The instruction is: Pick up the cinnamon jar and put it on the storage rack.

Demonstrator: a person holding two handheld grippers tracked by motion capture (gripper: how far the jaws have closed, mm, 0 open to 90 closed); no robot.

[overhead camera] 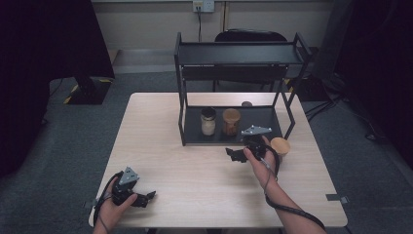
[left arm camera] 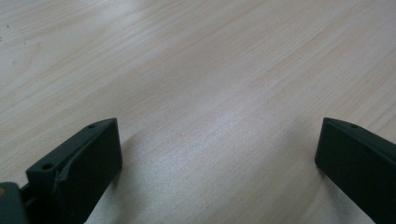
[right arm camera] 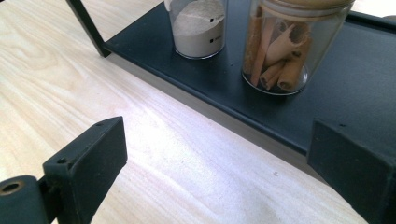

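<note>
Two tiers make up the black metal shelf rack (overhead camera: 238, 53), which stands at the far middle of the pale wooden table (overhead camera: 160, 146) and serves as the landmark. Its lower tray (right arm camera: 355, 79) lies flat on the tabletop, with the upper shelf raised above it on thin black posts.

On that lower tray stand two jars, near each other but apart. The clear glass jar of cinnamon sticks with a wooden lid (right arm camera: 285, 46) stands upright toward the rack's middle, and the clear glass jar of pale powder (right arm camera: 198, 28) stands upright just to its left in the high view. Outside the rack, just off its front right corner, a small round wooden-topped jar (overhead camera: 280, 145) rests on the table.

The right gripper (overhead camera: 237, 154) is held in the person's right hand (overhead camera: 260, 161) just in front of the rack's front edge, its jaws spread wide with nothing between them, pointing toward the two jars on the tray. The left gripper (overhead camera: 146, 197) sits well away from the rack, low at the table's near left corner, in the left hand (overhead camera: 114, 204); its jaws are likewise spread apart over bare wood, holding nothing.
</note>
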